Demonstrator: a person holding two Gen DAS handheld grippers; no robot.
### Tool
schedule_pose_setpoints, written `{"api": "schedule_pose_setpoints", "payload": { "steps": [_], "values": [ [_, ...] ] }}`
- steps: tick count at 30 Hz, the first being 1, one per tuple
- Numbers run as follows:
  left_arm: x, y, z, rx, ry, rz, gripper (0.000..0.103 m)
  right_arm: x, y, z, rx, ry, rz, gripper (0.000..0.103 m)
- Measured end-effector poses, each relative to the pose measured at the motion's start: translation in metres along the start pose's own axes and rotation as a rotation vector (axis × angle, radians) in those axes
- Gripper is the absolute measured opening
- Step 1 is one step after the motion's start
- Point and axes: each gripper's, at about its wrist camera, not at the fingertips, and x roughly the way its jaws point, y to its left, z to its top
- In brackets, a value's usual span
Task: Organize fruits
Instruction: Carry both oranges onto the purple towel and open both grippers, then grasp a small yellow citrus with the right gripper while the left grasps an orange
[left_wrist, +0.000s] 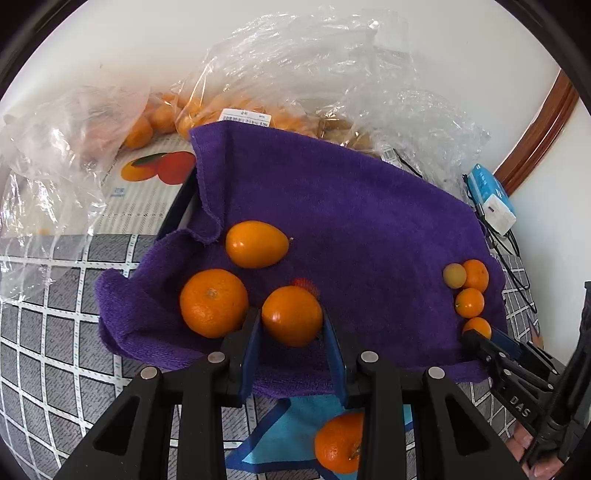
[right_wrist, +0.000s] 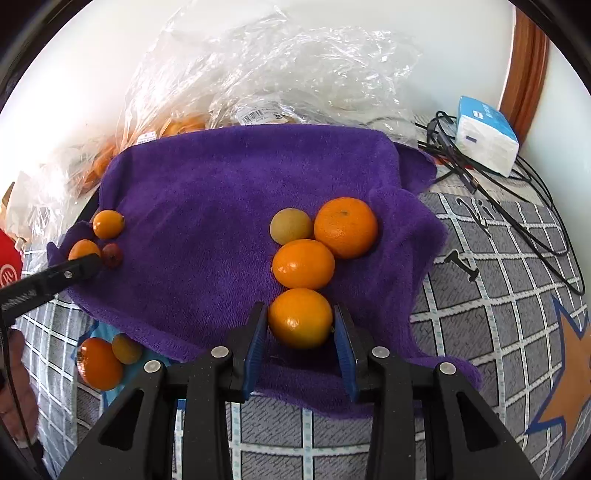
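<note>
A purple towel (left_wrist: 351, 206) lies on the patterned surface; it also shows in the right wrist view (right_wrist: 207, 192). My left gripper (left_wrist: 292, 325) is shut on an orange fruit (left_wrist: 291, 315) at the towel's near left. A mandarin (left_wrist: 213, 302) and an oval orange fruit (left_wrist: 256, 243) lie beside it. My right gripper (right_wrist: 300, 325) is shut on an orange fruit (right_wrist: 300, 318) at the towel's near right. Beyond it lie another orange fruit (right_wrist: 303, 264), a mandarin (right_wrist: 346, 227) and a pale yellow fruit (right_wrist: 290, 226). A small red fruit (right_wrist: 112, 255) lies by the left gripper.
Clear plastic bags (right_wrist: 258, 74) with more oranges lie behind the towel. A tissue pack (right_wrist: 485, 134) and black cables (right_wrist: 498, 192) lie at the right. Two more fruits (right_wrist: 99, 363) lie on a blue patch off the towel's near left corner.
</note>
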Motion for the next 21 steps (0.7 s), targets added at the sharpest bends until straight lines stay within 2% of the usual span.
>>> {"api": "schedule_pose_setpoints", "payload": {
  "steps": [3,12,16,21],
  "values": [
    [0.003,0.0,0.0,0.002,-0.002,0.012,0.031,-0.009,-0.003,-0.003,0.031,0.005,0.054,0.043],
    [-0.014,0.008,-0.001,-0.026,-0.014,-0.007,0.031,-0.03,0.008,-0.012,0.014,-0.033,0.001,0.045],
    [-0.038,0.014,-0.004,-0.018,-0.057,-0.024,0.046,-0.039,0.018,-0.017,0.001,-0.047,-0.012,0.045],
    [-0.069,0.029,-0.013,-0.023,-0.101,-0.008,0.048,-0.053,0.035,-0.022,-0.008,-0.07,-0.002,0.045]
  ]
}}
